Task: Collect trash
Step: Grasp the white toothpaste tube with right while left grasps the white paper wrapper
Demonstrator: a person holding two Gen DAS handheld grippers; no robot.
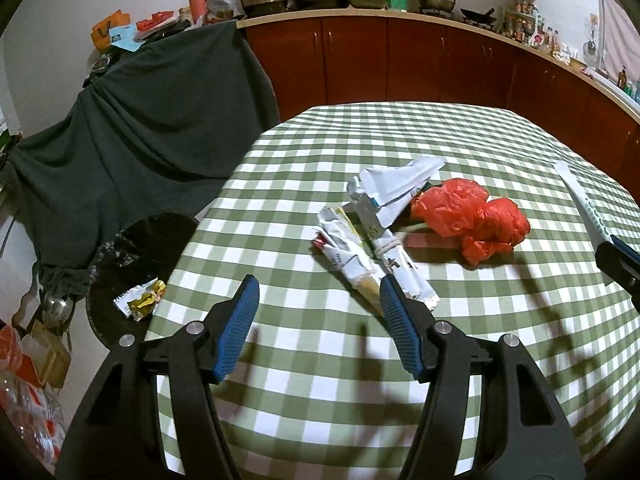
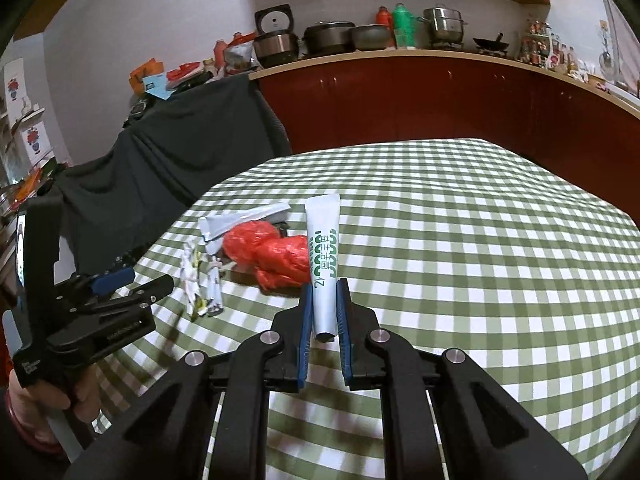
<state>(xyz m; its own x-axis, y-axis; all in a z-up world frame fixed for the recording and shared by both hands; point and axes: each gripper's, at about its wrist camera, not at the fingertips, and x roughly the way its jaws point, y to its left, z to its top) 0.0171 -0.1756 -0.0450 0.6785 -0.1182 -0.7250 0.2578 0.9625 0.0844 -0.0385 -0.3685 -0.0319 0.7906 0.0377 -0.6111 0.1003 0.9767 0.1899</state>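
We see crumpled white wrappers (image 1: 370, 252) mid-table, a scrunched red plastic bag (image 1: 476, 220) just right of them, and a white green-lettered tube (image 2: 325, 268) raised, cap end nearest us.

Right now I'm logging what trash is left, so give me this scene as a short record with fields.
surface: table with green checked cloth
right gripper: shut on white tube, held above the table
left gripper: open, empty, near the wrappers
on table: crumpled wrappers, white paper, red plastic bag
bin: beside the table, dark, with a yellow wrapper inside
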